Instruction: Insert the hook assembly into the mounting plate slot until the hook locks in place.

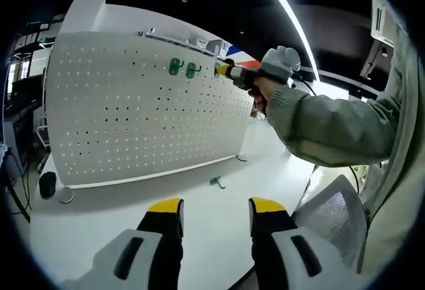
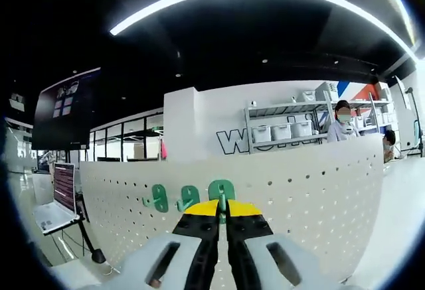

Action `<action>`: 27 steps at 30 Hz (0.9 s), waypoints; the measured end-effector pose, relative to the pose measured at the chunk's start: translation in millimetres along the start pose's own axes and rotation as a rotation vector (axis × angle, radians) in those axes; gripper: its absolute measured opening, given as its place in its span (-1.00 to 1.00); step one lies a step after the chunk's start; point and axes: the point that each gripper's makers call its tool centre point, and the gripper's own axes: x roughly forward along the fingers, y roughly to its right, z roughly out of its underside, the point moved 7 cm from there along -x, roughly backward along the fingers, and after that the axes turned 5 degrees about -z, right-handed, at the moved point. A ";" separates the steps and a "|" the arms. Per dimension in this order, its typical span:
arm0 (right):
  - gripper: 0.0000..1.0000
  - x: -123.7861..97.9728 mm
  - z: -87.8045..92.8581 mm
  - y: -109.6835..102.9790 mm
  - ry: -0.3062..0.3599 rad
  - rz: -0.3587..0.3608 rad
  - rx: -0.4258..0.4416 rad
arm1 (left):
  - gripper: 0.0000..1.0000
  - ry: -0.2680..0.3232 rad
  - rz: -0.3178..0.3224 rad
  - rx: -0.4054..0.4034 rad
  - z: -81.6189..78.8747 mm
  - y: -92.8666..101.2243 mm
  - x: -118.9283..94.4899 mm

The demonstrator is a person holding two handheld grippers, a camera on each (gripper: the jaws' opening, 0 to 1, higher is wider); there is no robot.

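Note:
A white pegboard mounting plate [image 1: 139,104] stands upright on the white table. Two green hooks [image 1: 174,66] [image 1: 192,70] hang near its top edge. My right gripper [image 1: 226,70], held by a person's hand, presses a third green hook [image 2: 221,192] against the plate beside them, its yellow-tipped jaws shut on the hook. In the right gripper view the two hung hooks [image 2: 159,198] [image 2: 188,198] sit left of the held one. My left gripper [image 1: 216,209] hovers open over the table with nothing between its jaws. A spare green hook [image 1: 217,182] lies on the table before the plate.
A black round object [image 1: 47,184] sits at the plate's left foot. A white mesh chair back [image 1: 335,218] stands at the right by the person's sleeve [image 1: 332,127]. A laptop [image 2: 56,204] is on a desk at left; shelves with bins [image 2: 282,131] stand behind.

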 end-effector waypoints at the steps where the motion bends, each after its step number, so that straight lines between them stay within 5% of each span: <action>1: -1.00 1.4 0.6 1.0 0.001 0.004 0.002 | -0.19 -0.001 -0.001 -0.002 0.3 -0.8 0.6; 27: -1.00 31.8 13.8 8.1 0.009 0.045 0.026 | -0.20 -0.015 -0.005 -0.031 5.0 -10.7 9.9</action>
